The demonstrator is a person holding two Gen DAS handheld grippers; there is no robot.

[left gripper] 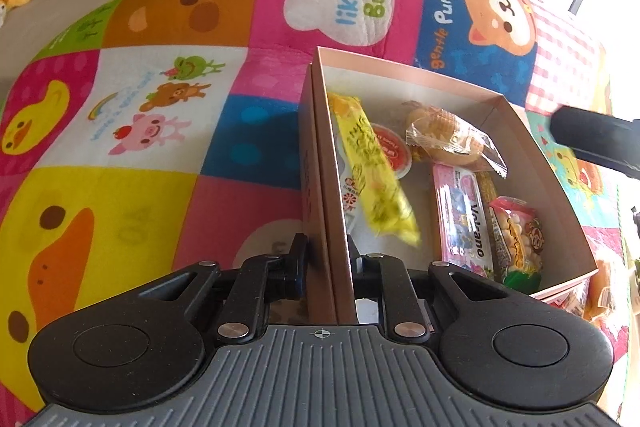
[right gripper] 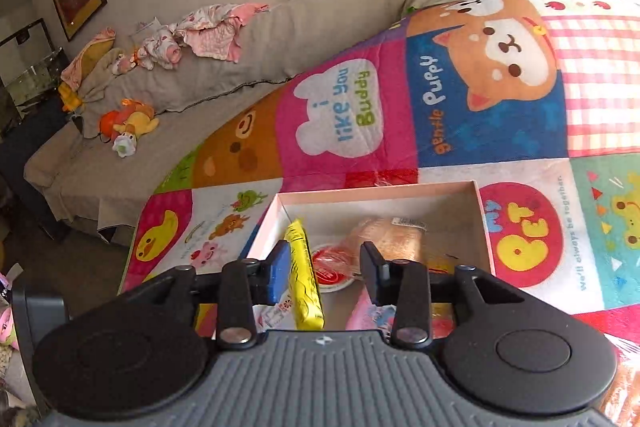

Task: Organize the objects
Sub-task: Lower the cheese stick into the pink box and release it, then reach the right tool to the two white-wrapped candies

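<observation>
- My left hand-held gripper (left gripper: 325, 259) pinches the near wall of one pink cardboard box (left gripper: 516, 123) on the patchwork blanket (left gripper: 160, 107)
- My right hand-held gripper (right gripper: 326, 273) hangs wide apart above the box
- Inside: one yellow snack packet (left gripper: 372, 171), one wrapped bun (left gripper: 448, 139), one pink Volcano packet (left gripper: 464, 223), one red-lidded cup (left gripper: 394, 151)

Snacks crowd the box (left gripper: 532, 163) floor; its far right corner (right gripper: 460, 215) looks, perhaps, passable.

The yellow packet (left gripper: 372, 171) in the box (left gripper: 532, 163) is motion-blurred, its print unreadable. In the right wrist view, that gripper's body hides the box's near end. Beyond the box's right wall, a dark object (left gripper: 596, 139) is cut off by the frame edge.
</observation>
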